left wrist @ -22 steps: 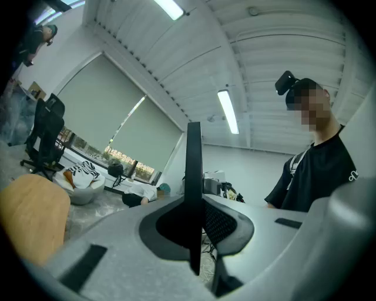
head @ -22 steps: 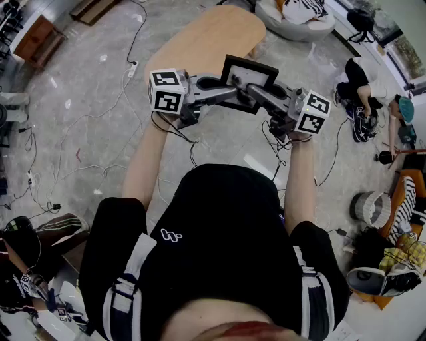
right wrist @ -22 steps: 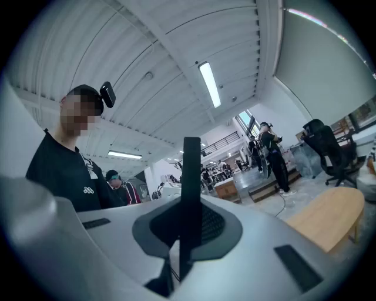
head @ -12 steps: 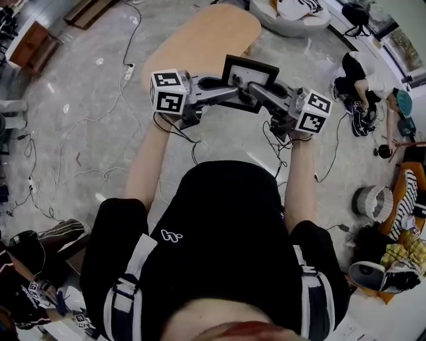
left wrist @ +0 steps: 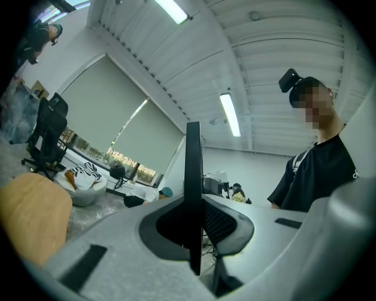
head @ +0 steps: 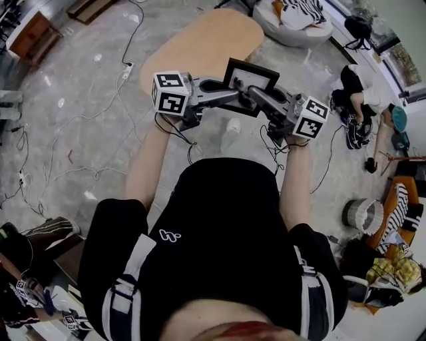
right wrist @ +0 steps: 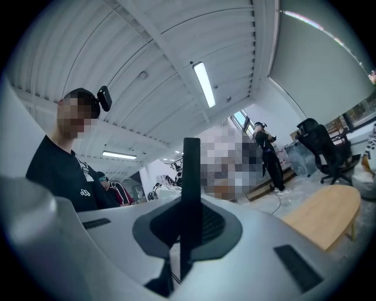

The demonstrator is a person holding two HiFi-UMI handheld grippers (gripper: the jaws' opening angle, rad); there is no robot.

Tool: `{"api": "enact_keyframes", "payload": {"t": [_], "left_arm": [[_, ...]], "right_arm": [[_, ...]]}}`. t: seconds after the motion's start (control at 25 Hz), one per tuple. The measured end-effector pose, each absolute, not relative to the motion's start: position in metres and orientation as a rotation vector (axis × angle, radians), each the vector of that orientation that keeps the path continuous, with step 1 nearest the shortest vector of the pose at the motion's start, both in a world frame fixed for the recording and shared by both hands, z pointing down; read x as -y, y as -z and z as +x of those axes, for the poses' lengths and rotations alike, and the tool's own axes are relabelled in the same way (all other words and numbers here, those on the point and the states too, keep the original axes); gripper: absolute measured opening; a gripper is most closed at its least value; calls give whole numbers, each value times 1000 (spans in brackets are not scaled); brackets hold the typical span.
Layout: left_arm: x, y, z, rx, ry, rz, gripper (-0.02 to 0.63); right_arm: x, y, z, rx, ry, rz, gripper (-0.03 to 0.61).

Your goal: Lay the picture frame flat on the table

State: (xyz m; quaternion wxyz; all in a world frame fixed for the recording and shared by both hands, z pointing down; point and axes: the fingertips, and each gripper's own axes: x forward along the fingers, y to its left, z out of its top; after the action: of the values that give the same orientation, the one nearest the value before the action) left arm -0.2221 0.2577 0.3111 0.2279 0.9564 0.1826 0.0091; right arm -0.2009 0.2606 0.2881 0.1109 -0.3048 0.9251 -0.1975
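I hold a black picture frame (head: 251, 78) with a white centre in the air between both grippers, in front of the person's chest. My left gripper (head: 233, 94) is shut on its near left edge and my right gripper (head: 254, 94) on its near right part. In the left gripper view the frame (left wrist: 193, 176) shows edge-on as a dark upright bar clamped between the jaws of the left gripper (left wrist: 193, 235). The right gripper view shows the same bar (right wrist: 191, 176) pinched in the right gripper (right wrist: 189, 235). The oval wooden table (head: 203, 45) lies beyond and below the frame.
Cables and a power strip (head: 130, 68) trail over the grey floor at left. A white cushion seat (head: 293, 18) stands beyond the table. A person (head: 363, 100) crouches on the floor at right, near a round basket (head: 363, 214). The table's top (right wrist: 323, 217) is bare.
Both grippers keep their hold on the frame in nearly the same place. The floor and table have slid a little in the head view as the person shifts.
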Motion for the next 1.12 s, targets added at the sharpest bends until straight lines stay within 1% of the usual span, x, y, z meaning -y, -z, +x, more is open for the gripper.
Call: {"api": "enact_keyframes", "payload": {"t": [0.2, 0.48, 0.68, 0.88, 1.12], "left_arm": [[-208, -319, -214, -424, -33, 2640, 46], [-130, -340, -171, -335, -63, 2604, 46], [-63, -356, -114, -286, -94, 2548, 46], [34, -353, -44, -246, -143, 2512, 46], [84, -362, -4, -211, -154, 2473, 46]], "right_arm": [[-210, -296, -192, -2735, 606, -821, 21], [-130, -318, -148, -2723, 673, -748, 20], [-61, -335, -91, -2700, 731, -713, 21], [36, -333, -20, -2676, 760, -666, 21], [88, -342, 21, -2676, 816, -636, 21]]}}
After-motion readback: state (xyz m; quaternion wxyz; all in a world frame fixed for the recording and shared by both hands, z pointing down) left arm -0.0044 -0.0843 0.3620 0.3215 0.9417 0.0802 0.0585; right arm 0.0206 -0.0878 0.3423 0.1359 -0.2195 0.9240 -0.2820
